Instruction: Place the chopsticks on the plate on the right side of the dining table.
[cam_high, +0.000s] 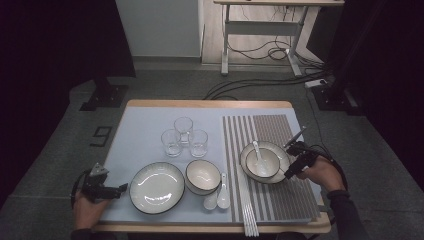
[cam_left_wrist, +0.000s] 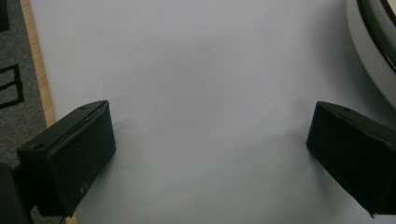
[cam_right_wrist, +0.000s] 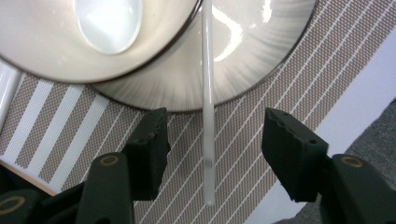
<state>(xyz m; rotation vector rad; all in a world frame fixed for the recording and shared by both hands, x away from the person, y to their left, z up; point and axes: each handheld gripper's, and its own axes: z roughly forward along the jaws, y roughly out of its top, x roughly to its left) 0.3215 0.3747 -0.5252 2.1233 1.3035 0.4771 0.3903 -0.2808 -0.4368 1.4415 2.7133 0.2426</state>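
Note:
On the striped placemat (cam_high: 280, 200) stands a dark-rimmed plate (cam_high: 248, 150) with a bowl (cam_high: 270, 167) on it and a white spoon (cam_high: 258, 152) in the bowl. My right gripper (cam_high: 289, 172) sits at the plate's right edge. In the right gripper view its jaws (cam_right_wrist: 215, 144) stand open around a thin white chopstick (cam_right_wrist: 208, 107), which leans on the plate's rim (cam_right_wrist: 187, 88) and touches neither pad. The bowl (cam_right_wrist: 46, 51) and spoon (cam_right_wrist: 109, 18) lie beyond. My left gripper (cam_high: 119, 191) rests open and empty on the pale blue mat (cam_left_wrist: 196, 70), left of a second plate (cam_high: 157, 187).
Three glasses (cam_high: 184, 137) stand at the middle of the mat. In front of them are a bowl (cam_high: 202, 176) and two white spoons (cam_high: 217, 197). White chopsticks (cam_high: 248, 210) lie along the placemat's left edge. The second plate's rim (cam_left_wrist: 373, 42) is near my left gripper.

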